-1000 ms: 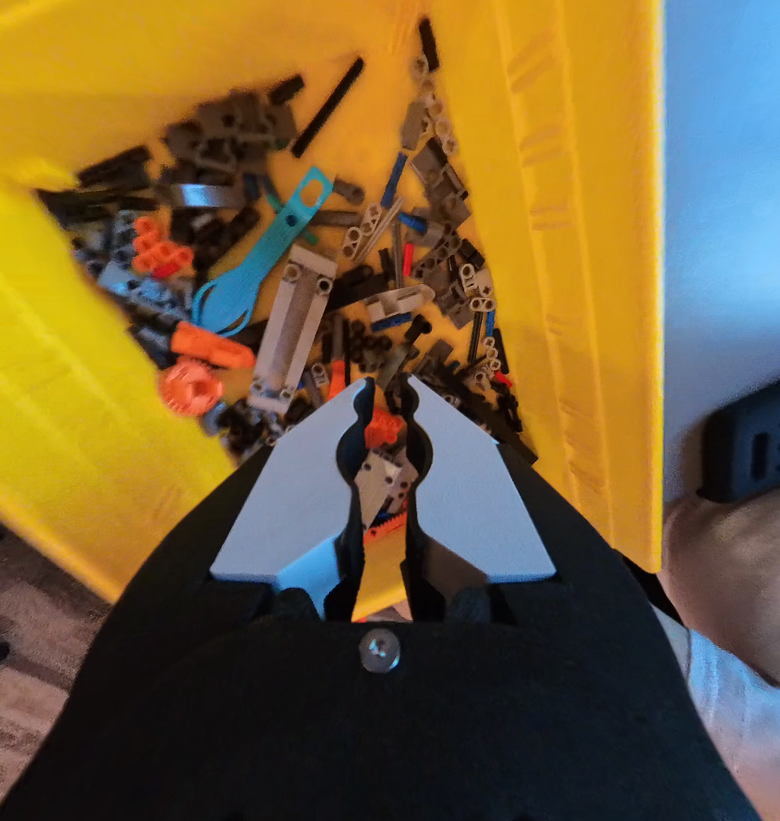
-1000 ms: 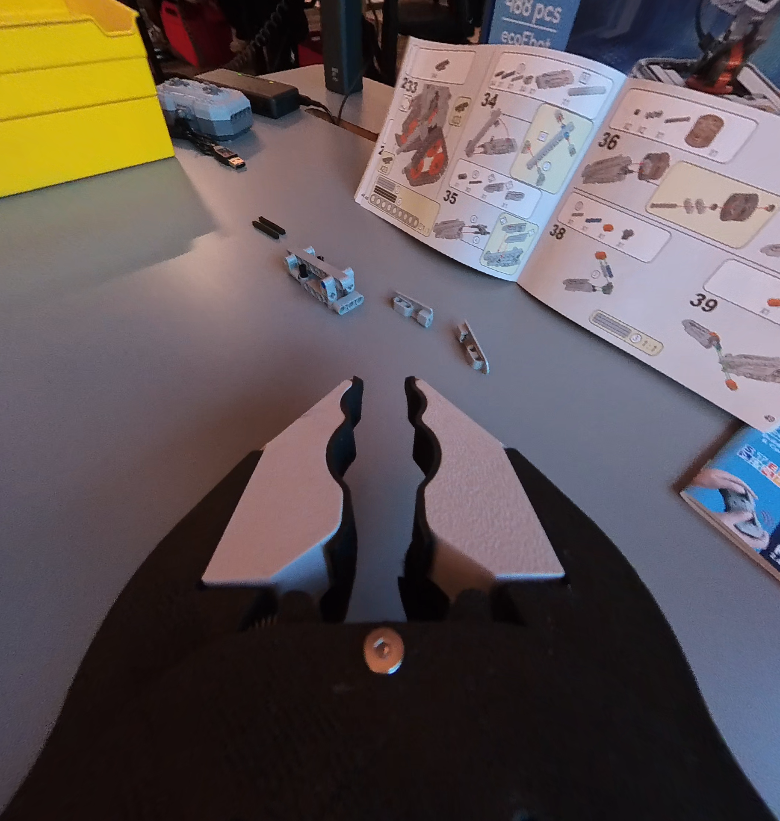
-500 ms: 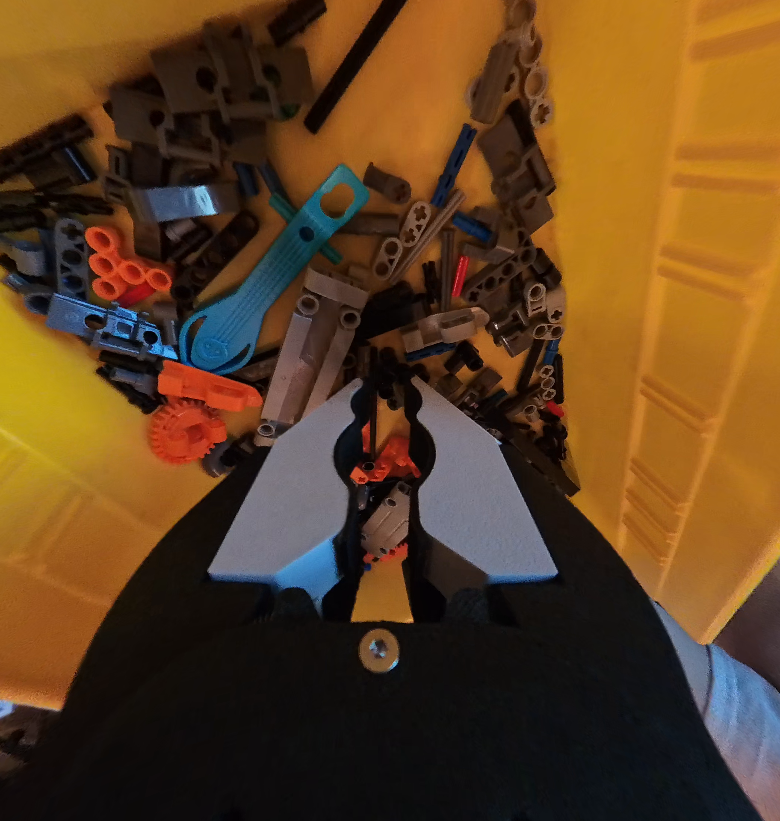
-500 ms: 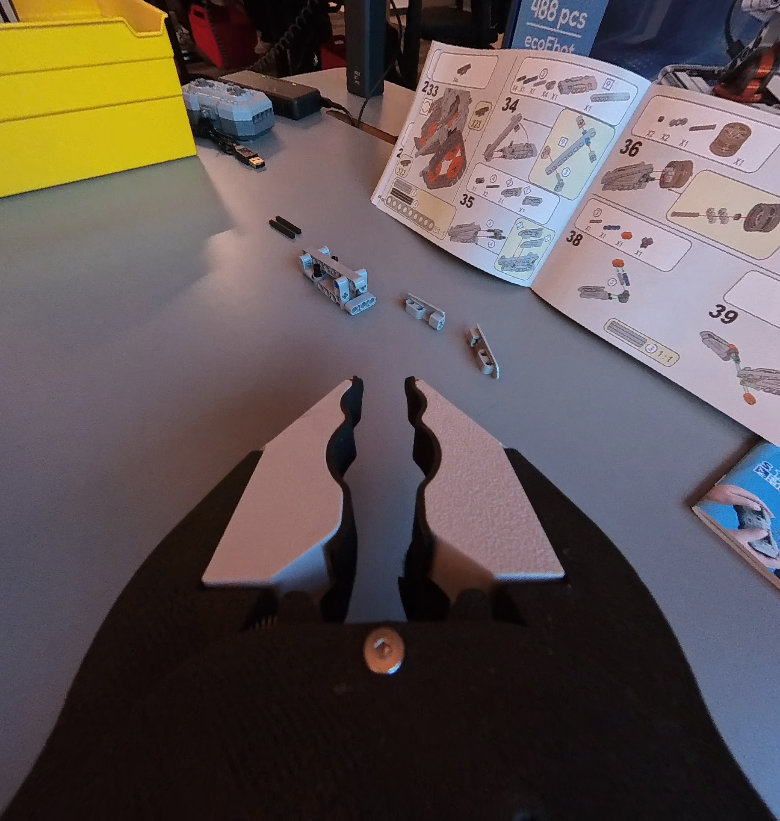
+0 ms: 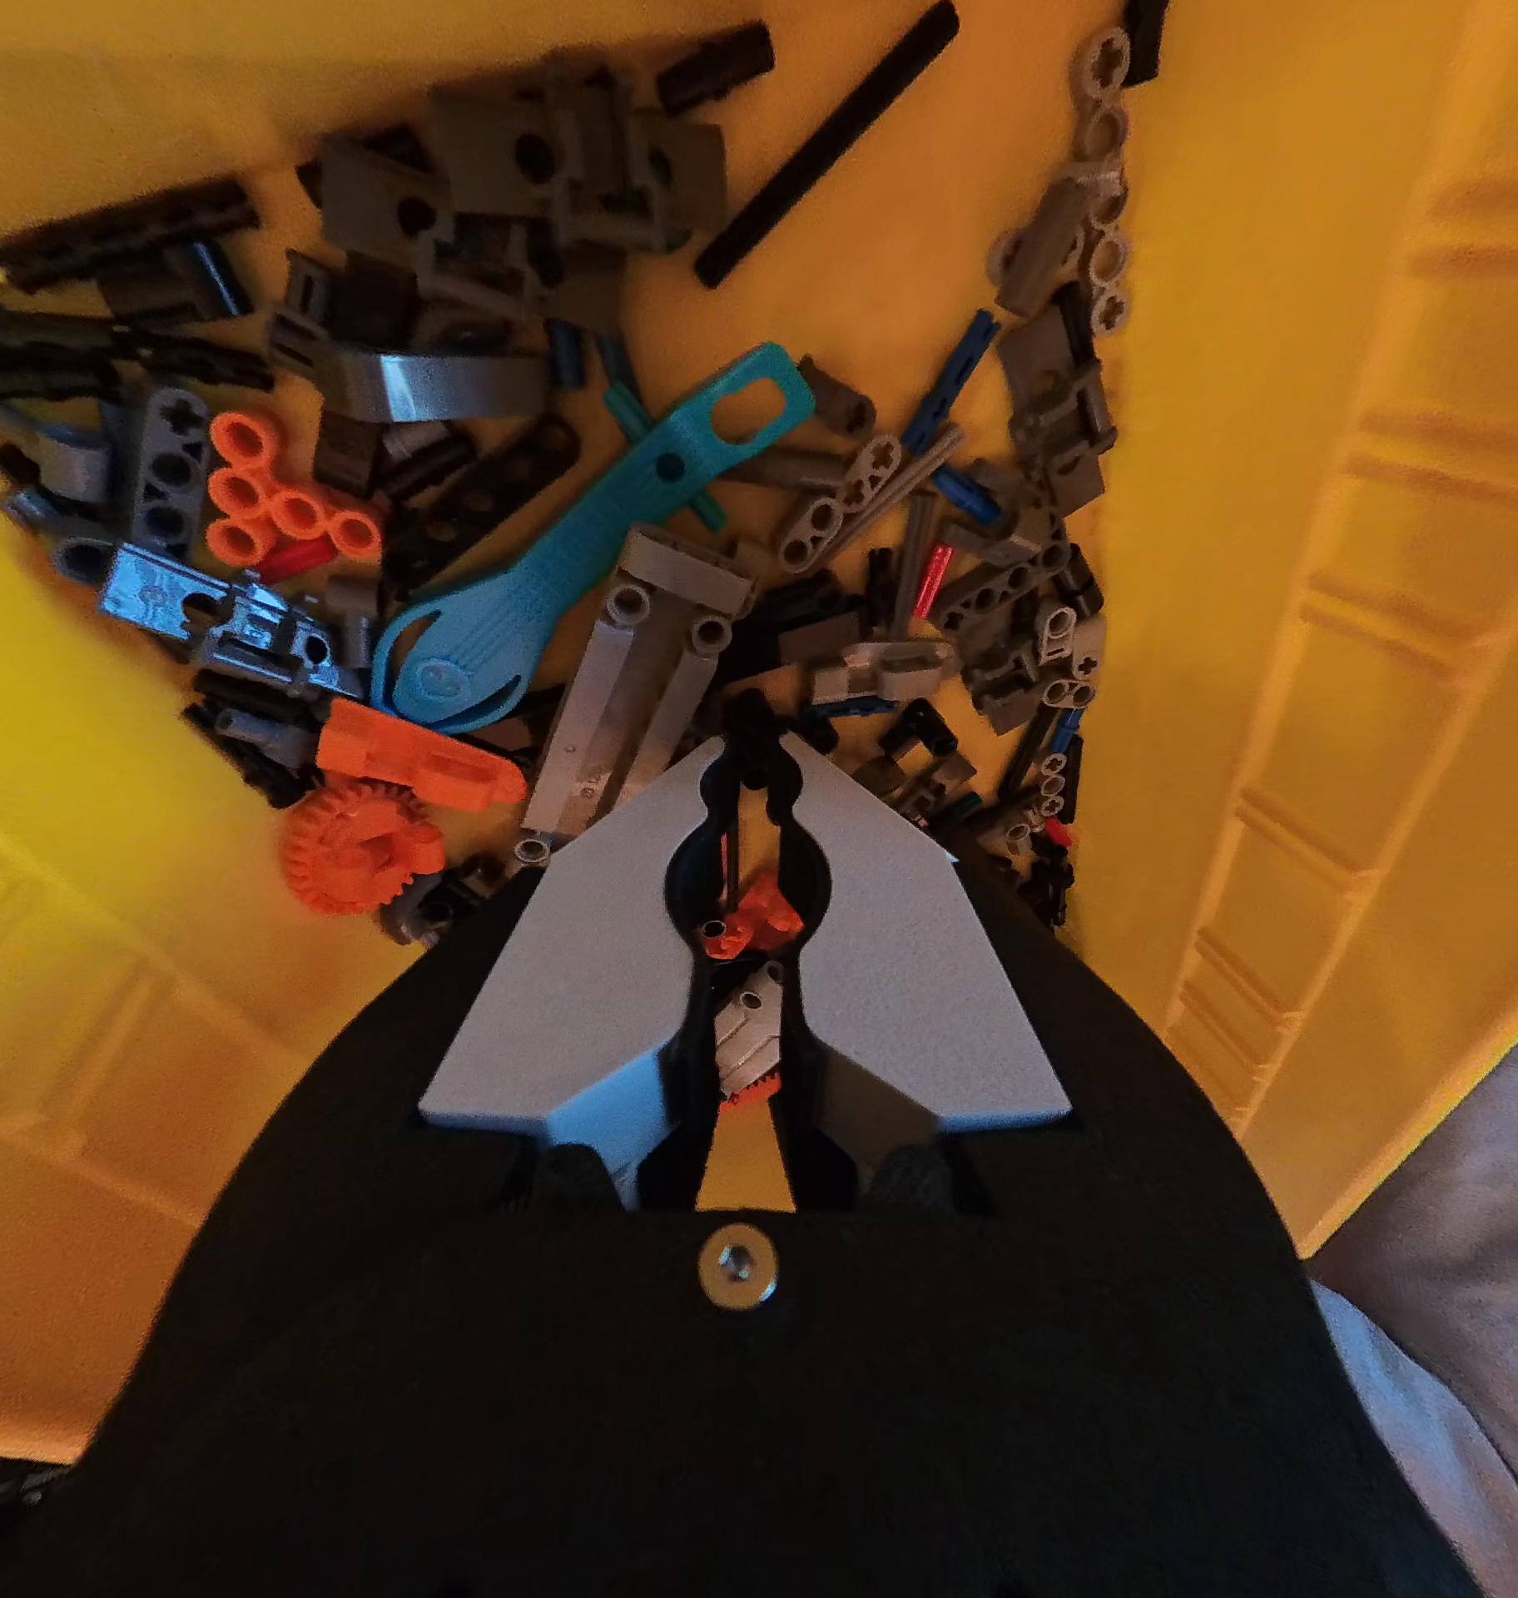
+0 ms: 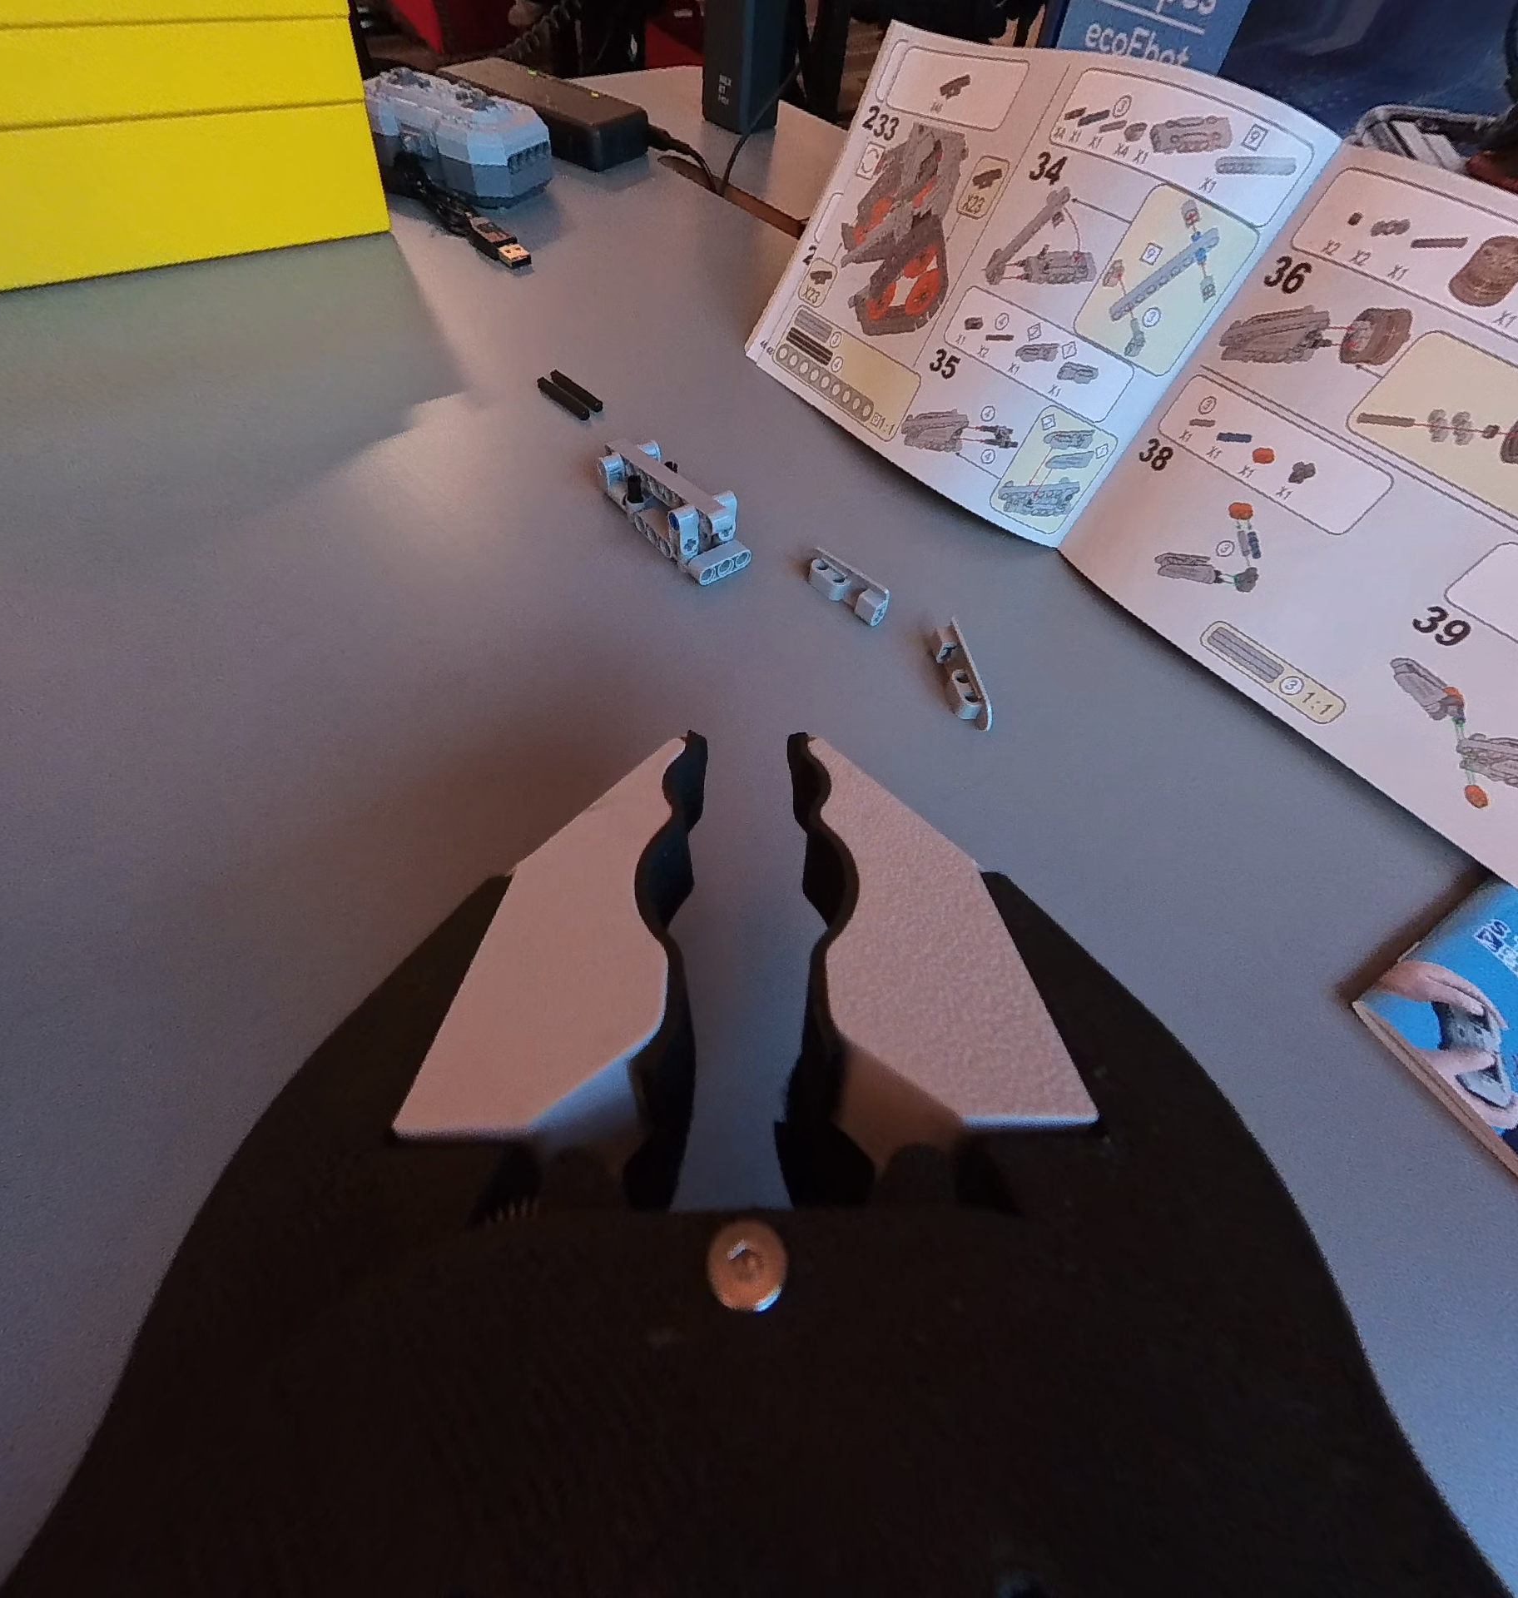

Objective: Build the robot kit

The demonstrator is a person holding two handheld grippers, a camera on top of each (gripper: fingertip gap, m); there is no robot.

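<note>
- Left tongs (image 5: 751,765), centre frame in the yellow bin (image 5: 1343,605), nearly together at a black pin (image 5: 749,722); can't tell if pinched. Looks light, stiff, slippery: grip mid-length.
- Right tongs (image 6: 747,748) apart, empty, over the table (image 6: 219,692).

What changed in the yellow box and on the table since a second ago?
The left gripper went deeper into the yellow bin, and its fingers closed around a thin black piece. The right gripper edged forward over the grey table, toward the grey assembly. It stayed open and empty; the table parts did not move.
</note>
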